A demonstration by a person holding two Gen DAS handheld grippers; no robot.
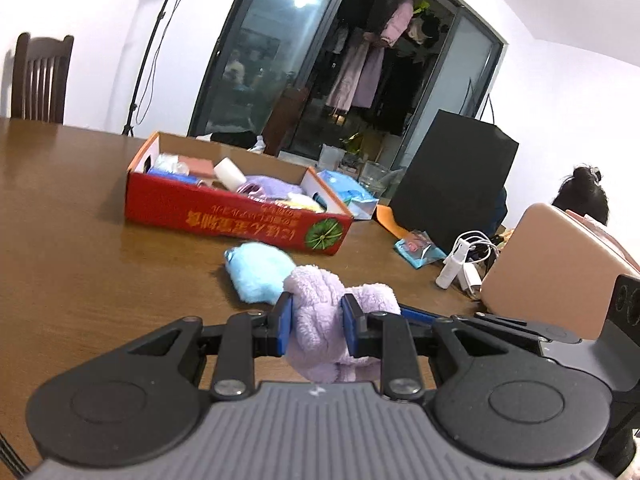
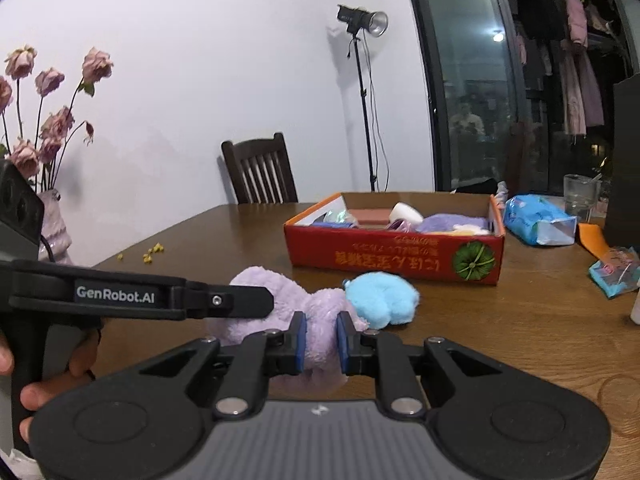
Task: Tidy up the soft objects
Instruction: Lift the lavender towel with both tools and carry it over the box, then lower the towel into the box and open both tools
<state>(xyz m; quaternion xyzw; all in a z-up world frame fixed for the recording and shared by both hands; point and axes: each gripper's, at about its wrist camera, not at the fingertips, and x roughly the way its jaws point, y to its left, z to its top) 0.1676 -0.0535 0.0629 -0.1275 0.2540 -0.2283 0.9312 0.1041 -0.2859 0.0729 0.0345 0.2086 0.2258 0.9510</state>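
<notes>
Evidently lilac cloth (image 1: 320, 320) between fingers (image 1: 285, 322).

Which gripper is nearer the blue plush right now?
Right. The right gripper holds the purple cloth beside the blue plush; the left gripper grips the cloth's other end, farther away.

- Even, cool indoor light; white walls bright.
- A ceiling lamp glares in the glass door (image 1: 280, 52) far beyond the fingers.
- Fisheye bends the edges; corners go dark.
</notes>
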